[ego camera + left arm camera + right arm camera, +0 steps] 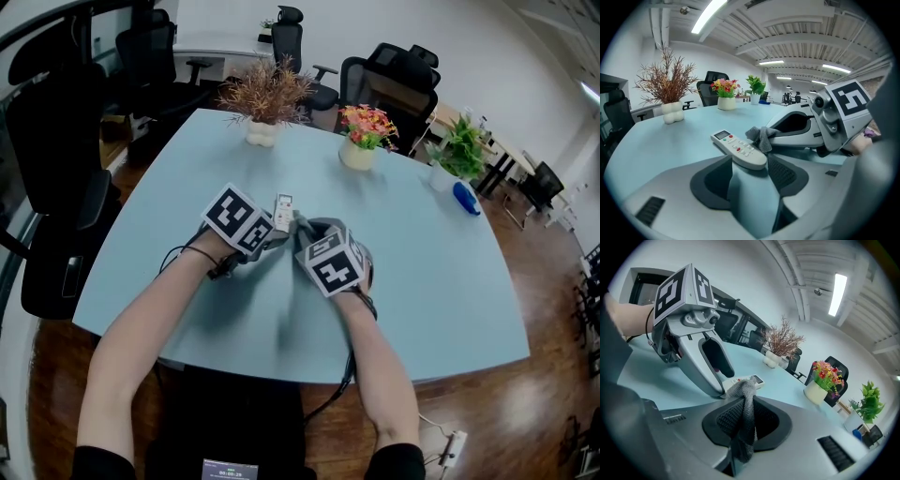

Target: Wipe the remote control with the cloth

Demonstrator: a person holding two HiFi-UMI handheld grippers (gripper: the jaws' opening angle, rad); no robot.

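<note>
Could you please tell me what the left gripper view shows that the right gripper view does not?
Only the left gripper view: the left gripper clamped on the near end of the remote control, its buttons and display facing up. Only the right gripper view: the right gripper shut on the grey cloth. Both: the cloth at the remote's side, the blue table, the dried plant and flower pot.

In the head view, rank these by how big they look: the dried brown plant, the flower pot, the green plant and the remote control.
Largest: dried brown plant.
Next: flower pot and green plant, too alike to rank.
Smallest: remote control, even though it is nearest the camera.
</note>
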